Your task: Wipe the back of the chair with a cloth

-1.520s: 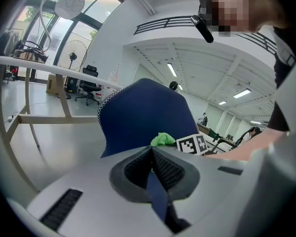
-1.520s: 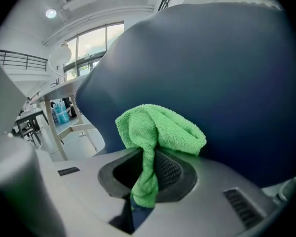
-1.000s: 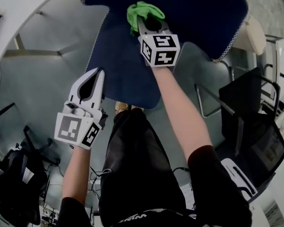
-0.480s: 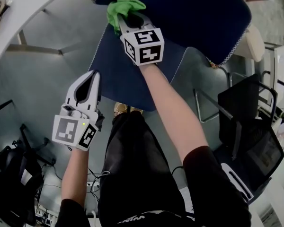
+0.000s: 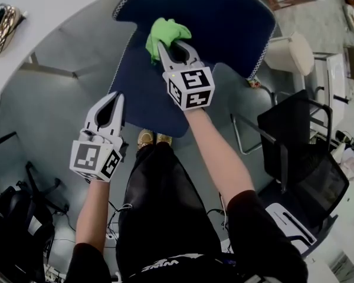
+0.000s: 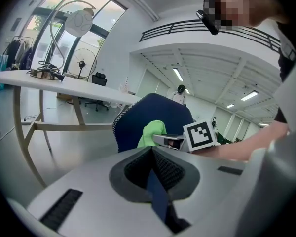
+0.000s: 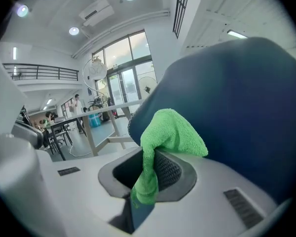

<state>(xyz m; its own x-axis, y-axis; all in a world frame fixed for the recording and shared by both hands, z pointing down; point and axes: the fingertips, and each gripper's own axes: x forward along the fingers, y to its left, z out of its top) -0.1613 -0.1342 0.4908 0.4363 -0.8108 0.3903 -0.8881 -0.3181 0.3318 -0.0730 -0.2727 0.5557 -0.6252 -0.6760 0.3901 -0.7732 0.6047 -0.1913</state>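
Right gripper (image 5: 172, 43) (image 7: 147, 174): up at the chair (image 5: 224, 16), jaws pinched hard on the green cloth (image 5: 167, 31) (image 7: 170, 130); a strip of it runs down between them.
Cloth: bunched above the jaw tips and pressed flat onto the chair's blue padding, close to the chair's left edge with its white stitching. The left gripper view catches it too, a green wad (image 6: 150, 132) against the upright chair back (image 6: 163, 107).
Chair back: dark blue fabric, filling the right of the right gripper view (image 7: 246, 98), right behind the cloth.
Left gripper (image 5: 112, 98) (image 6: 153, 154): off the chair's left side, clear of the padding, jaws pressed together with nothing between them. It points toward the chair.
Person: standing just behind the chair, black trousers (image 5: 165, 205), shoes (image 5: 150, 138) by the chair's near edge, both forearms reaching forward.
White table (image 5: 47, 5) (image 6: 64, 80): left of the chair and beyond it, well apart.
Black office chair (image 5: 301, 140): to the blue chair's right, separate from it.
Floor (image 5: 59, 99): grey, bare between chair and table.
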